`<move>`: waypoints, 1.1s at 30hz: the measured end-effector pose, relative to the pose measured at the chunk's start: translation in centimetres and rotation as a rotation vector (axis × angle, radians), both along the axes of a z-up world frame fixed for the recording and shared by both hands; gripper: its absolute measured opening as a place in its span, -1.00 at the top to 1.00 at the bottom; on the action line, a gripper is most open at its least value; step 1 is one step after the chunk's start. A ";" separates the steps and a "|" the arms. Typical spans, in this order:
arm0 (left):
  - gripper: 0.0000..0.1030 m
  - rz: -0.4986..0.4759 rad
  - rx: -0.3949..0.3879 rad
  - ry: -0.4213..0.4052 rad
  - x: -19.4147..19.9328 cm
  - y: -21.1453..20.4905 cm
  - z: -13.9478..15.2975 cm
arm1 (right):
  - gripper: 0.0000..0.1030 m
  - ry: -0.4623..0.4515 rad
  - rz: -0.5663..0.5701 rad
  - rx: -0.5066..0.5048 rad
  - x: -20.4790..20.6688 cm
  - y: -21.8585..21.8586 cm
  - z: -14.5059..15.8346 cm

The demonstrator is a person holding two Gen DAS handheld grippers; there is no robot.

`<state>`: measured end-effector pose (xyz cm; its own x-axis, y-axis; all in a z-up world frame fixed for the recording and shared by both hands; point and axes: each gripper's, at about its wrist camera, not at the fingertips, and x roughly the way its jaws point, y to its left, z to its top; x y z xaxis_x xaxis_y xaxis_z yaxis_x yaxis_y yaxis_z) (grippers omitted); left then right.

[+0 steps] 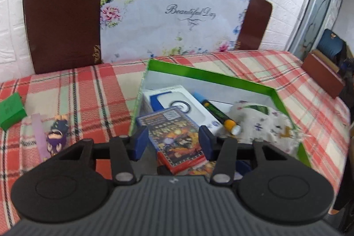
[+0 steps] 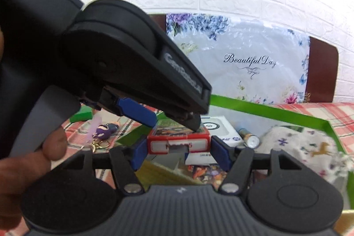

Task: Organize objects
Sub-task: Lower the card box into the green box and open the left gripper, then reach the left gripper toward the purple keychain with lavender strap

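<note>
Green box [image 1: 221,79] sits open on the plaid-covered table [image 1: 88,90], toward its far right part. Inside I see: a white carton with a blue band [image 1: 177,107] at the back left, a marker-like tube with an orange end [image 1: 219,114] beside it, a bunched white printed cloth [image 1: 265,123] on the right, and a red-edged card box [image 1: 174,136] at the near left.

My left gripper [image 1: 173,142] hovers over the card box, blue pads wide apart on either side of it. I can't tell whether they touch it; nothing looks clamped.

My right gripper [image 2: 178,153] is also spread open, one pad on each side of the card box [image 2: 178,143] end, with small gaps showing. It grips nothing.

Only the right wrist view shows the left gripper [image 2: 172,118] from outside: it comes down from the top left, its fingertips over the card box top, with a hand [image 2: 26,158] on its trigger. That tool body blocks most of the left of the table there.

Only the left wrist view shows the small green block [image 1: 11,112] at the left edge of the table, cut off by the frame. The purple figure keychain [image 1: 56,134] lies just right of it, outside the box.

Print on the card box is too blurred to read. Whatever lies under it in the box is hidden by the gripper.
</note>
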<state>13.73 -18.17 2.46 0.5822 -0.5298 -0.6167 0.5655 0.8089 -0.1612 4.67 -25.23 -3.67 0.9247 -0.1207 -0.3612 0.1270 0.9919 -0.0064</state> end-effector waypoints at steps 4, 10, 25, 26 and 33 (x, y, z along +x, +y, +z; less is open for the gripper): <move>-0.02 0.013 0.010 -0.005 -0.2 0.4 0.2 | -0.36 0.006 0.005 -0.004 0.1 -0.3 0.2; -0.03 0.019 0.021 -0.021 -1.9 1.7 0.2 | -0.37 -0.016 -0.018 0.040 -3.2 -0.5 0.2; -0.08 0.111 0.116 -0.008 -6.7 6.5 -2.9 | -0.31 0.138 -0.024 0.142 -7.6 1.2 -1.9; -0.08 0.124 0.130 0.001 -6.7 6.9 -3.3 | -0.30 0.157 -0.022 0.151 -7.5 1.3 -2.3; -0.09 0.212 0.195 0.035 -6.9 10.3 -5.7 | -0.27 0.227 -0.013 0.145 -7.3 2.7 -3.6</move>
<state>6.81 -7.89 -3.22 0.6443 -0.2675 -0.7165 0.3769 0.9262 -0.0068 -2.59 -22.52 -7.22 0.8168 -0.0643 -0.5734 0.1517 0.9827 0.1059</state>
